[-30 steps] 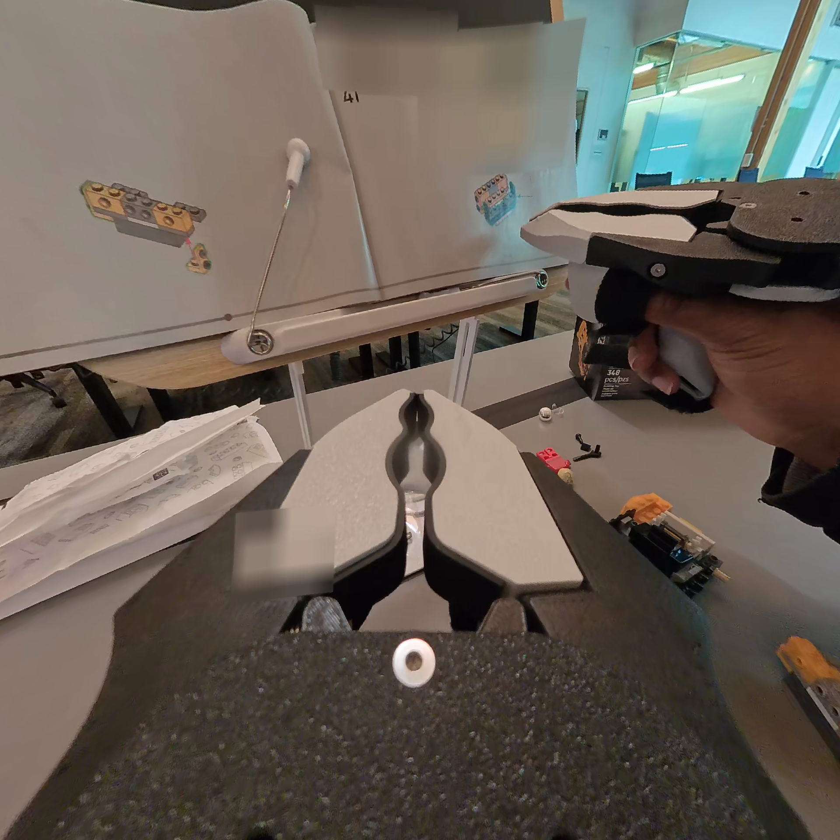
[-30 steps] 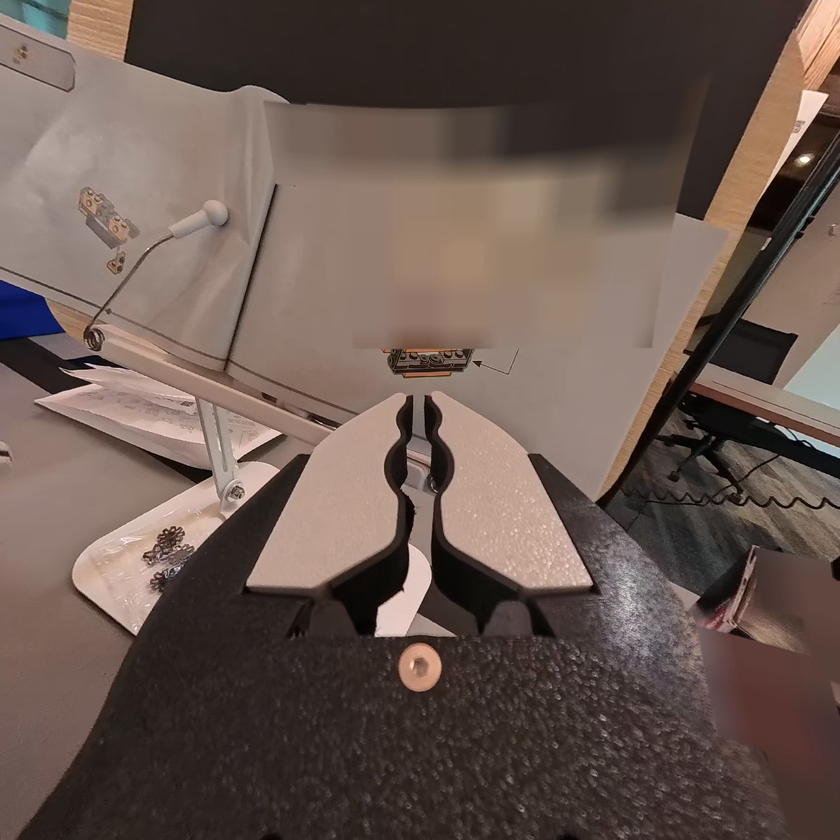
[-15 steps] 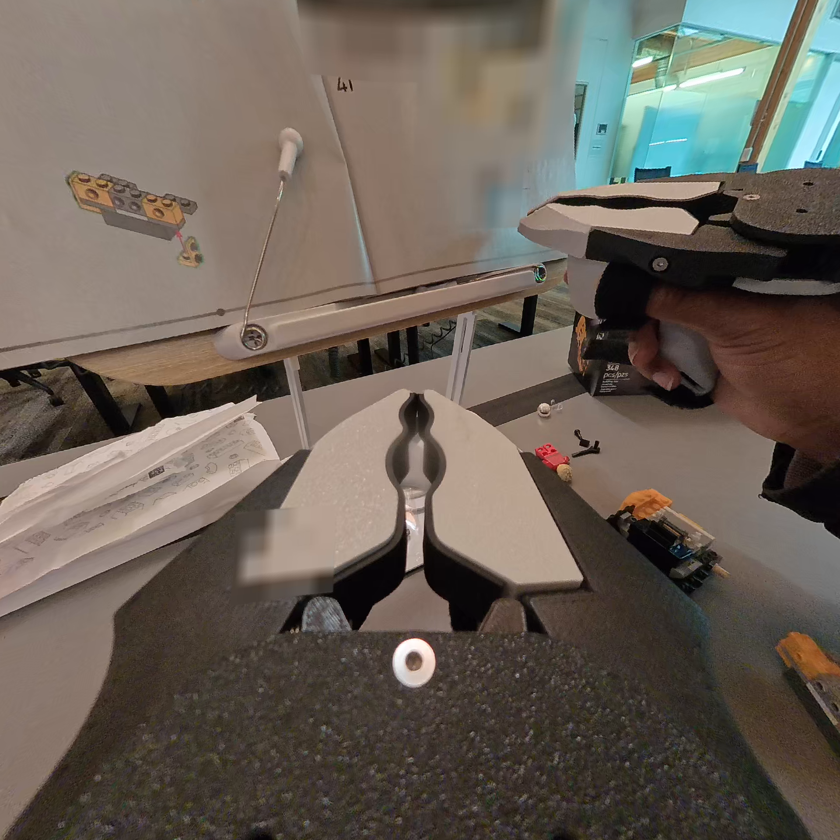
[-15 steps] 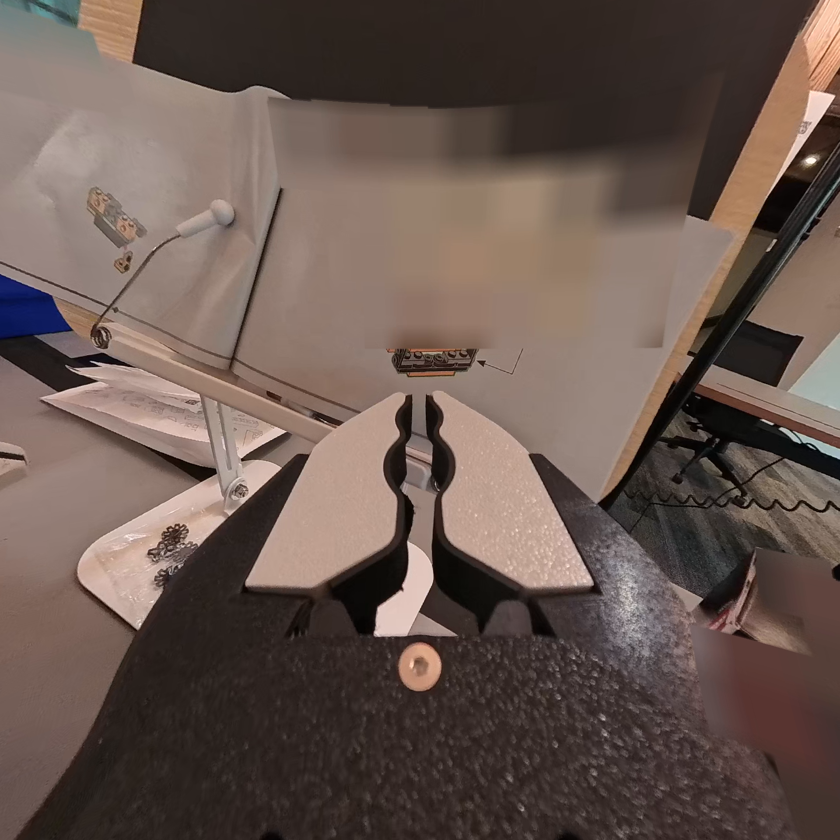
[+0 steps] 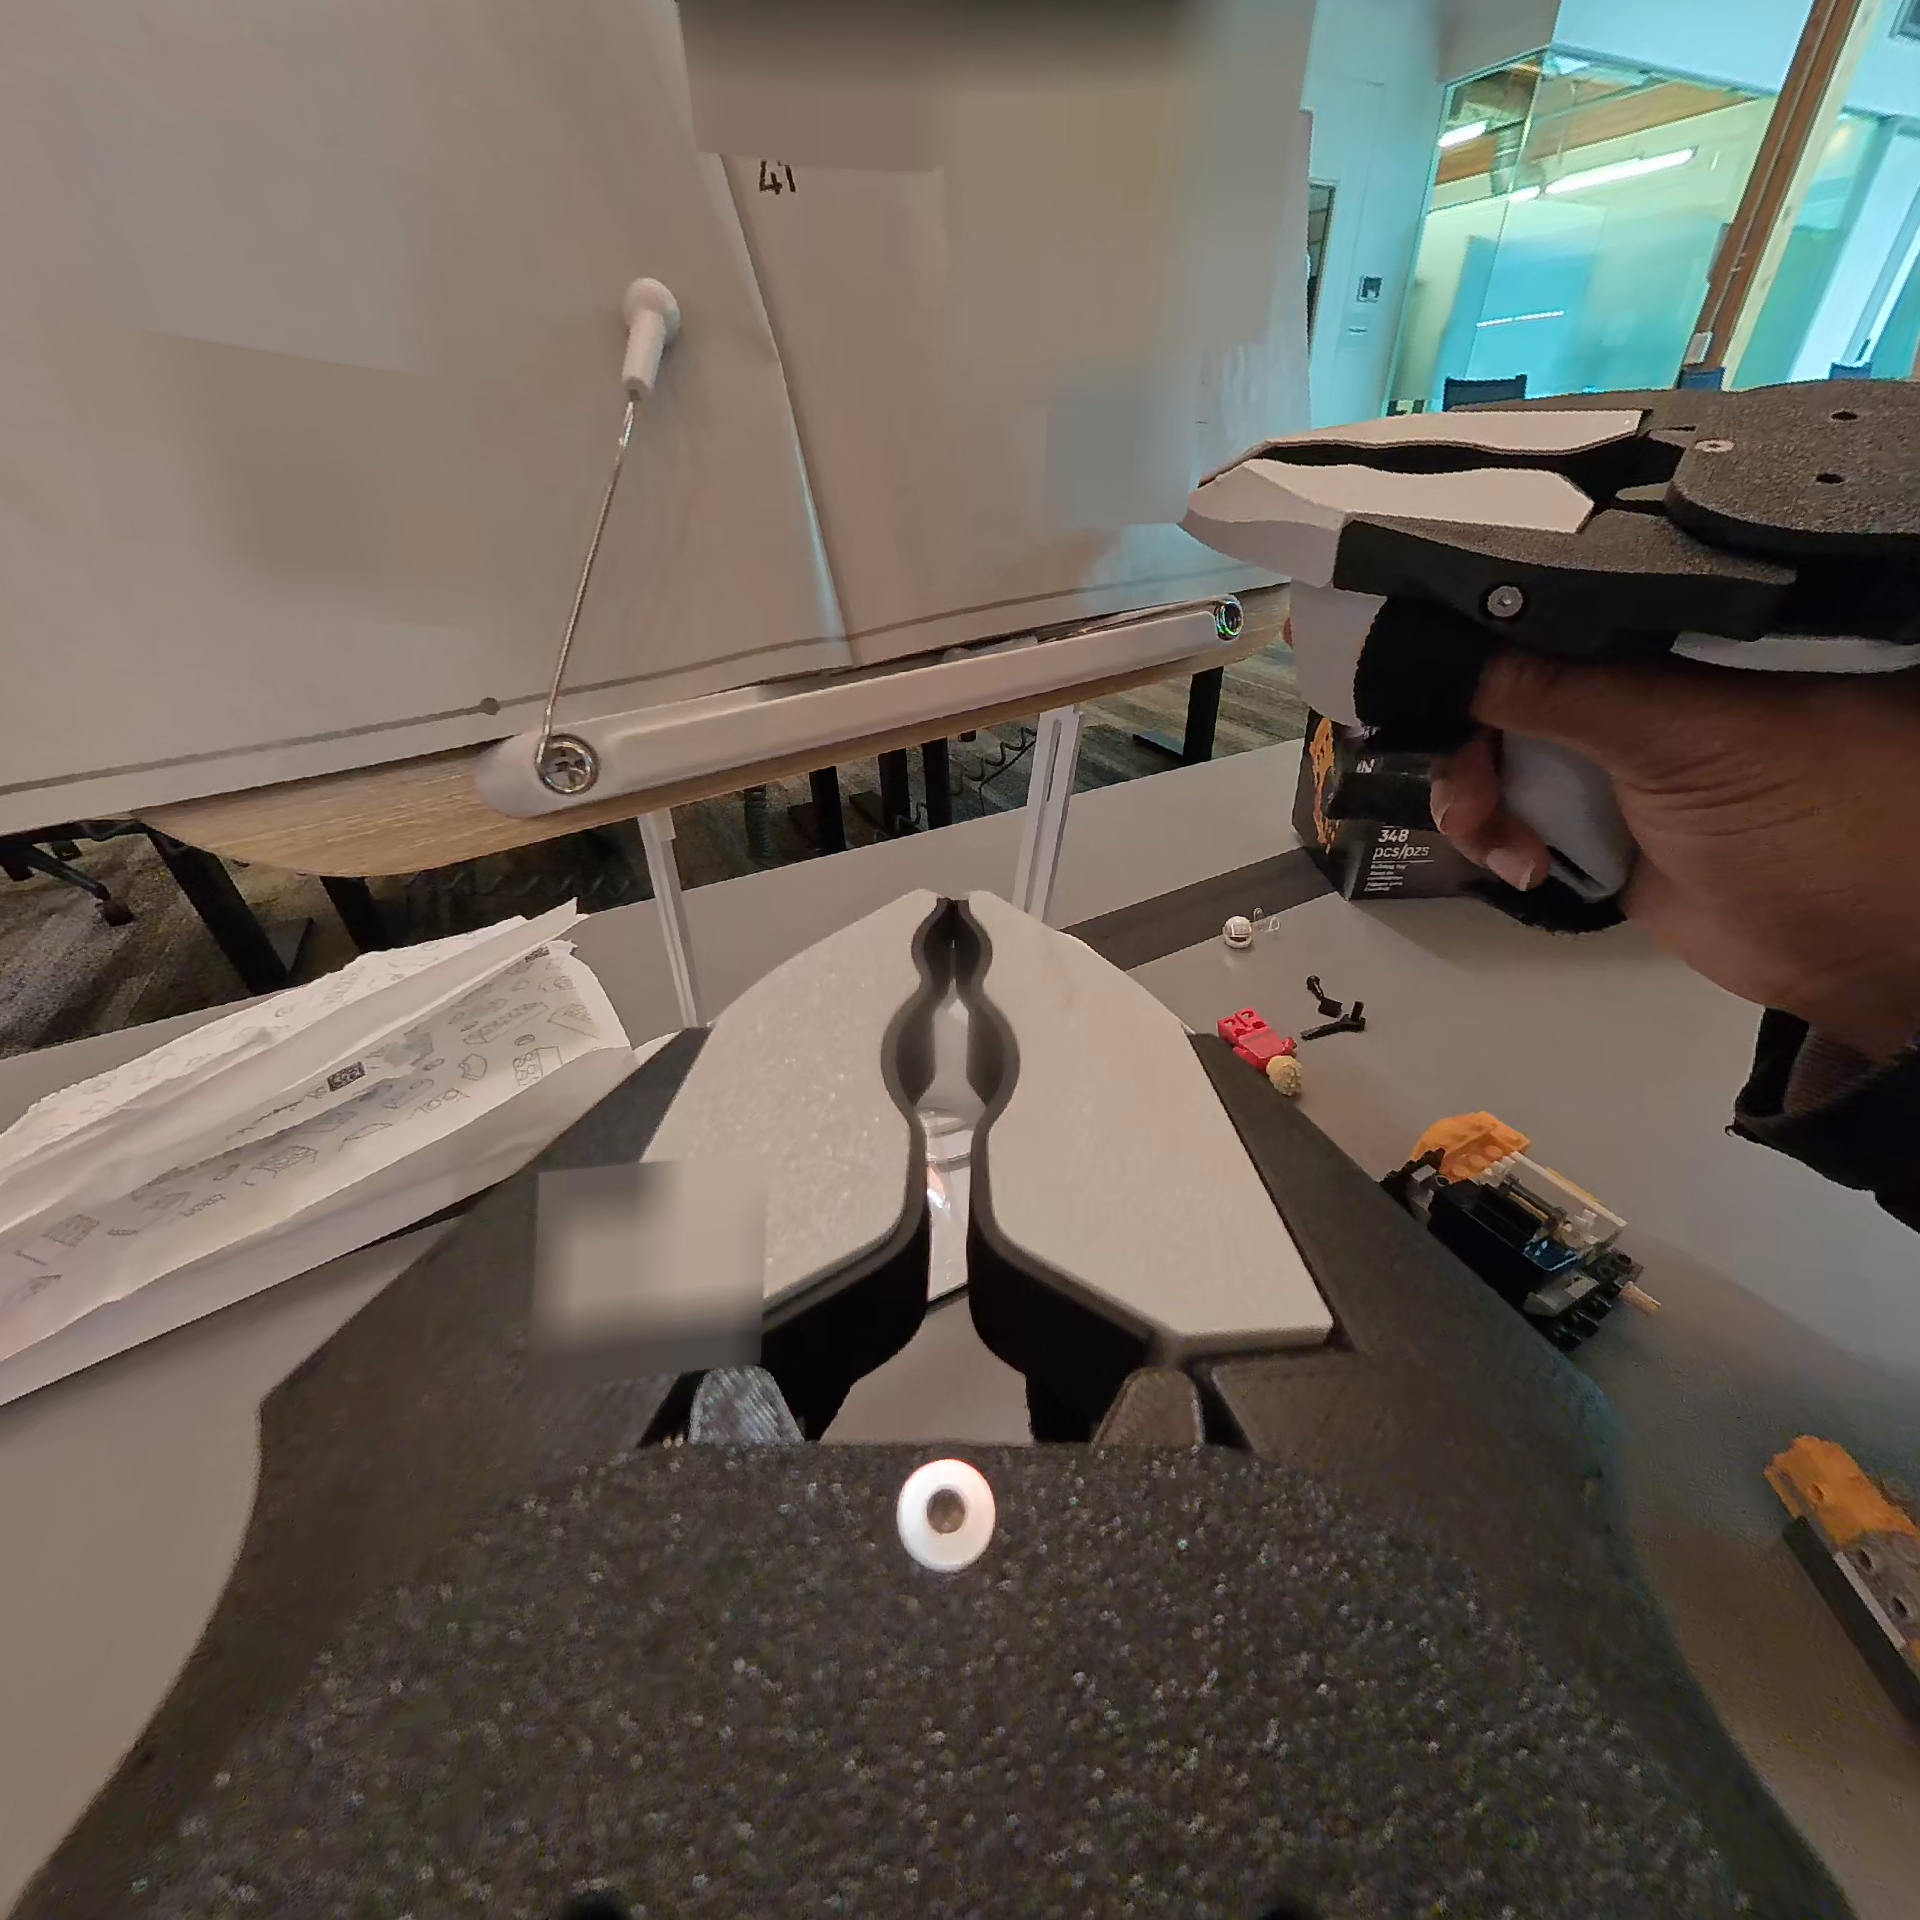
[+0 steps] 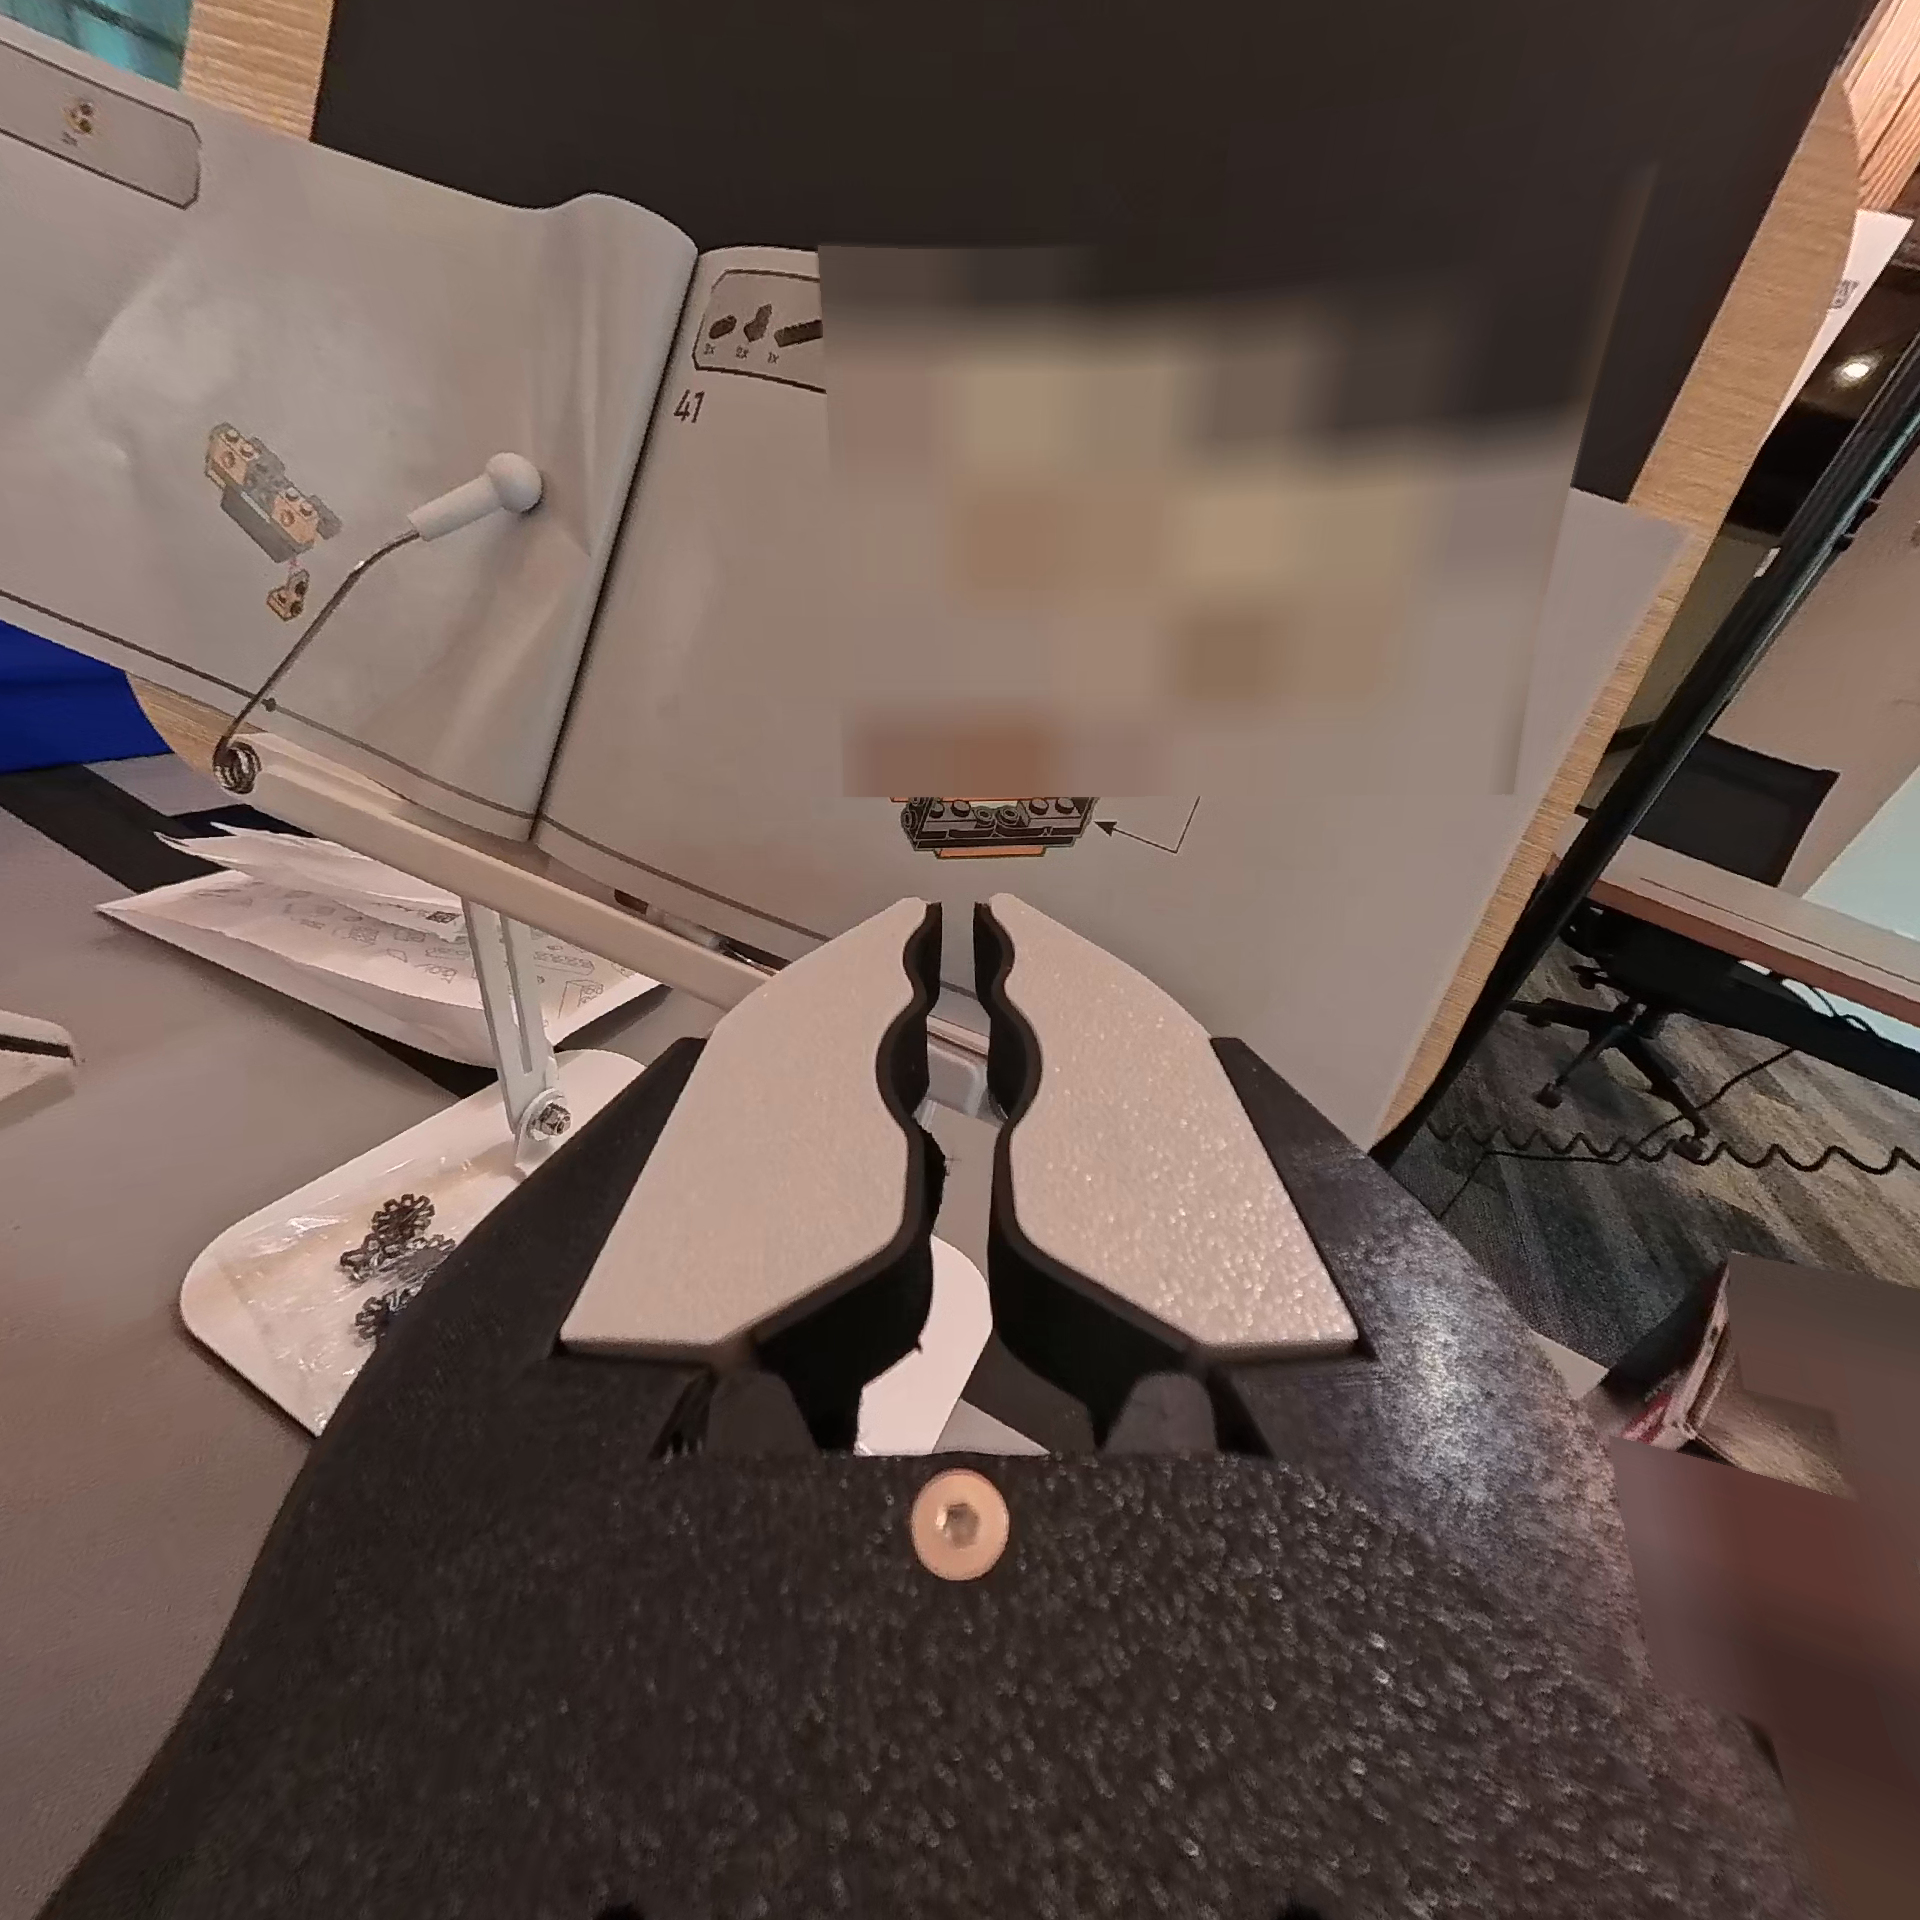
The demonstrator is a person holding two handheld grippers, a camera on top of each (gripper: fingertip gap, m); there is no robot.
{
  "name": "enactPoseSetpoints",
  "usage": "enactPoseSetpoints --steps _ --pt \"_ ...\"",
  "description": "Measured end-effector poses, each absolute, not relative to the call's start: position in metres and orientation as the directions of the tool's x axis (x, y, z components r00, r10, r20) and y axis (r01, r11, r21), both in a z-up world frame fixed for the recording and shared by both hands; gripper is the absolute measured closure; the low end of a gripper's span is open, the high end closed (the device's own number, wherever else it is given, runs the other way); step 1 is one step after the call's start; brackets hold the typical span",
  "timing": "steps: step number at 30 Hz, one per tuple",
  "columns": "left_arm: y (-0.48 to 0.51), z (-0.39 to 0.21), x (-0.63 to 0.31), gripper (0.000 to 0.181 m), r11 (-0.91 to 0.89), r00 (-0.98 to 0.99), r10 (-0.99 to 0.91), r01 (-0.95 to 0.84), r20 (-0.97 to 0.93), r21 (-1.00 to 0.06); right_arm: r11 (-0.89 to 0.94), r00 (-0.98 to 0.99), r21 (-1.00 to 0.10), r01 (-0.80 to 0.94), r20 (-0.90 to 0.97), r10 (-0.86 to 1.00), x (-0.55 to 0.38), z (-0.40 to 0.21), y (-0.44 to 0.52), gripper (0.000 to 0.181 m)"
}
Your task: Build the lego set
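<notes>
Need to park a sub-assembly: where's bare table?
Bare grey table between the stand legs and the box. Crowded right of the left gripper: red piece, black-orange build. Paper bag fills the left.

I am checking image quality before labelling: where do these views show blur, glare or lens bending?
Left wrist view: the instruction booklet is washed out, and the stand ledge looks bowed by the wide lens. Right wrist view: glare sheens the right claw housing; a mosaic patch covers part of the page.
</notes>
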State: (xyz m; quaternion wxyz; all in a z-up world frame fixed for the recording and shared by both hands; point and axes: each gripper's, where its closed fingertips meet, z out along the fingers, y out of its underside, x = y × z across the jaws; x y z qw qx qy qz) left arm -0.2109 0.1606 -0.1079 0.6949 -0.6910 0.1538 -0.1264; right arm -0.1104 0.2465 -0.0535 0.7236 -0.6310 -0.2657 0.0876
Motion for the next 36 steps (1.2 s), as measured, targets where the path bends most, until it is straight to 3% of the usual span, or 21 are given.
enactPoseSetpoints --steps 27,31,36 --pt "0.162 -0.115 -0.206 0.181 -0.004 0.915 -0.399 -0.058 -0.052 -0.998 0.223 0.870 -0.957 0.187 0.266 0.415 -0.109 -0.035 0.249 0.179" --pt "0.159 -0.116 -0.196 0.181 -0.013 0.881 -0.471 -0.064 -0.050 -0.998 0.204 0.849 -0.969 0.137 0.221 0.479 -0.108 -0.028 0.241 0.178" --pt "0.147 -0.109 -0.178 0.181 0.012 0.802 -0.589 -0.114 -0.099 -0.993 0.261 0.727 -0.951 0.166 0.297 0.620 -0.125 0.001 0.194 0.174"
